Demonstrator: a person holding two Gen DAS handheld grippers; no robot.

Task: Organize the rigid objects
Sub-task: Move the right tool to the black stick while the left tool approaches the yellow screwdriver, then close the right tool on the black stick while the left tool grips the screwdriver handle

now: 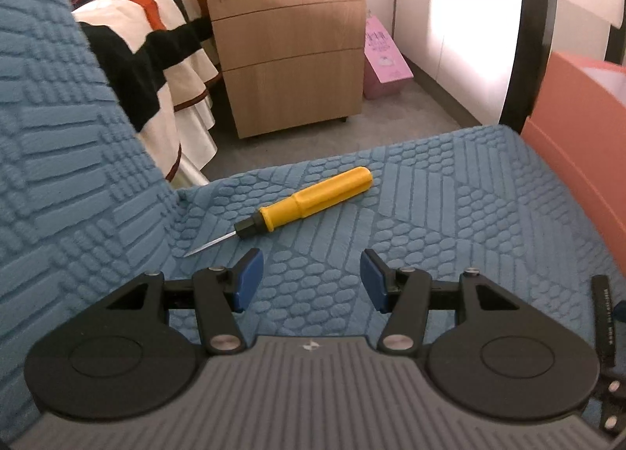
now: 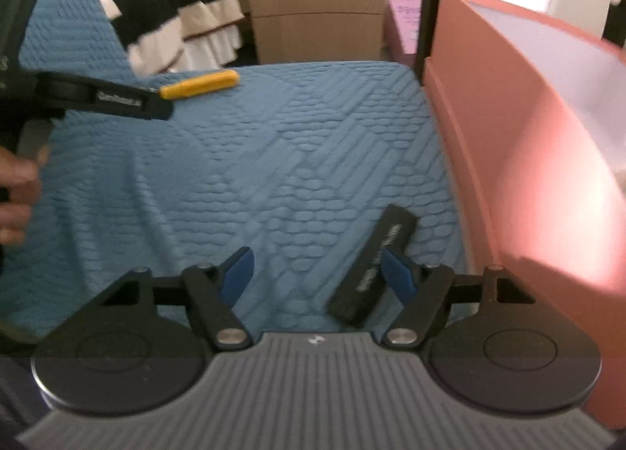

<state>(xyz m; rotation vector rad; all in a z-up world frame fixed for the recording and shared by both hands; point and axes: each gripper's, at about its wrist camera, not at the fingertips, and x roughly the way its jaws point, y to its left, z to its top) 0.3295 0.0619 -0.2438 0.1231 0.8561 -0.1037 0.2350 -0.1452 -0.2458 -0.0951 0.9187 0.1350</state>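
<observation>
A yellow-handled screwdriver lies on the blue textured sofa cover, tip pointing left. My left gripper hovers just short of it, open, with nothing between its blue pads. In the right wrist view the screwdriver's handle shows at the far left, its tip hidden behind the left gripper's black fingers. My right gripper stands open low over the cover. A flat black bar with white lettering lies slanted against the inside of its right pad; the left pad is well clear of it.
A pink box with a white inside stands at the sofa's right end. Past the seat's edge are a wooden drawer cabinet, a striped bedspread and a pink bag on the floor. A hand holds the left gripper.
</observation>
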